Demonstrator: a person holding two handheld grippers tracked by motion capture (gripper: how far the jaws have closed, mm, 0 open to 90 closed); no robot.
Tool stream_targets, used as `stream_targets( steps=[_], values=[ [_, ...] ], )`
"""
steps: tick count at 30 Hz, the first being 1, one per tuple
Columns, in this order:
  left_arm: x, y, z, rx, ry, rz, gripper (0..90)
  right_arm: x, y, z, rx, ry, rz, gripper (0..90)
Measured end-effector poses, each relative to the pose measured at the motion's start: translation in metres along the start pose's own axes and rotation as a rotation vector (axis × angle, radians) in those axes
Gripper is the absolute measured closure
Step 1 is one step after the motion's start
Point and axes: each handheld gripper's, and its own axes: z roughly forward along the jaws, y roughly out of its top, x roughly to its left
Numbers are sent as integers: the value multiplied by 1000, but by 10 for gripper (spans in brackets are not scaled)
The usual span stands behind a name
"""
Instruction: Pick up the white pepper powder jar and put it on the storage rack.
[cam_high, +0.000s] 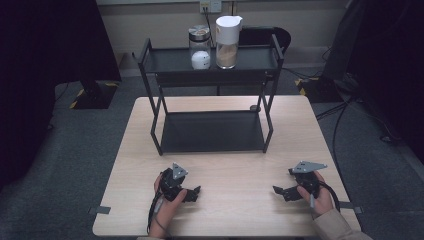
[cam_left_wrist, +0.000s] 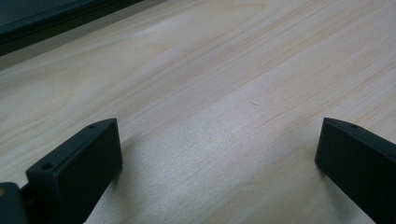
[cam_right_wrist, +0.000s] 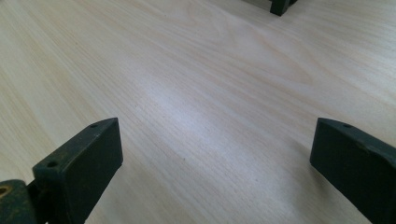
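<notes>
A black two-tier metal rack stands at the far middle of the light wooden table, its lower shelf bare. On the rack's upper shelf, near its middle, stand two containers side by side: a clear glass jar with a metal lid and something white inside, and just to its right a taller clear canister with a white lid, holding a tan, powdery fill.

Nearer the person than the rack, on the front part of the table, each hand holds a gripper low over the wood. The left gripper sits in front of the rack's left leg, its tips pointing toward the table's centre; in the left gripper view its jaws stand wide apart with bare wood between them. The right gripper lies in front of and to the right of the rack's right leg, also pointing inward; in the right gripper view its jaws likewise gape, holding nothing, and a rack foot shows at the top edge.
</notes>
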Motion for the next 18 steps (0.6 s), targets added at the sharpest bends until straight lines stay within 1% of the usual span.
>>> stream_targets(
  steps=[1, 3, 5, 7, 13, 16, 18],
  values=[
    [0, 0, 0, 0, 0, 0, 1, 1, 1, 0, 12, -11, -9, 15],
    [0, 0, 0, 0, 0, 0, 1, 1, 3, 0, 36, -10, -30, 16],
    [0, 0, 0, 0, 0, 0, 1, 3, 4, -1, 52, -19, -64, 2],
    [0, 0, 0, 0, 0, 0, 1, 2, 4, -1, 59, -15, -78, 0],
    [0, 0, 0, 0, -1, -1, 1, 2, 4, -2, 59, -14, -78, 0],
    [3, -1, -1, -1, -11, 1, 4, 2, 5, -2, 62, -16, -72, 0],
    [8, 0, -4, 3, -25, -19, 6, 3, 11, -3, 79, -14, -61, 37]
  ],
)
